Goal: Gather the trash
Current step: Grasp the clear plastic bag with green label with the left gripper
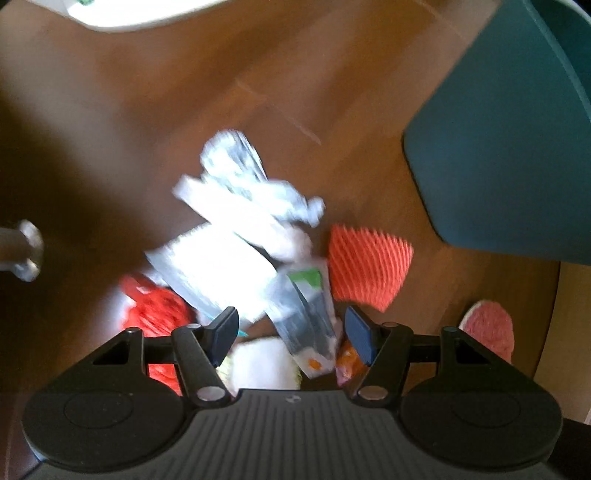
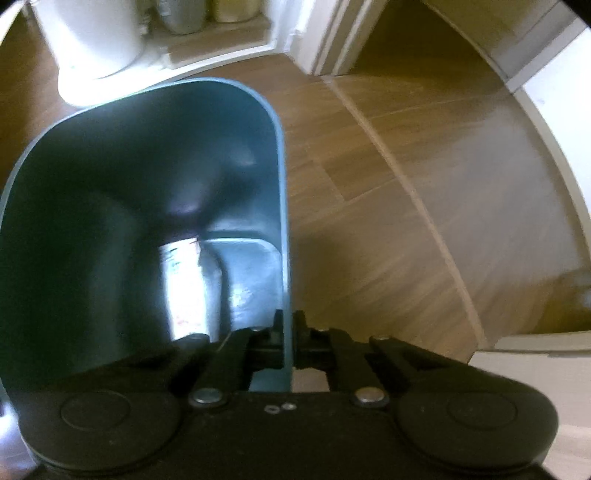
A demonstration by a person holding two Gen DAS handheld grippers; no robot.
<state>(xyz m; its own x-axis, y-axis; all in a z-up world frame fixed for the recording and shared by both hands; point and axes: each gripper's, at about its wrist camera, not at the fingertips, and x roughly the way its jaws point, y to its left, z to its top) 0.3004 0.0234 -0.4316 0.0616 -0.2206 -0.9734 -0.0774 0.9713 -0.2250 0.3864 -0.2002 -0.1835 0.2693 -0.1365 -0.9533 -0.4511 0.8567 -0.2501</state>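
A heap of trash lies on the brown wooden floor in the left wrist view: white and silver wrappers [image 1: 236,206], a clear packet with a green label [image 1: 304,314], an orange foam net [image 1: 367,267], a red net bag [image 1: 157,310] and a pale foam piece [image 1: 264,363]. My left gripper [image 1: 291,334] is open just above the heap, with the clear packet between its fingers. My right gripper [image 2: 289,345] is shut on the rim of the teal bin [image 2: 147,192], which holds a shiny wrapper [image 2: 183,280] at its bottom. The bin also shows in the left wrist view [image 1: 506,147].
A pink slipper [image 1: 489,328] lies right of the heap. A metal leg foot [image 1: 26,251] stands at the left. A white appliance [image 2: 96,48], a shelf unit and a doorway [image 2: 388,33] lie beyond the bin.
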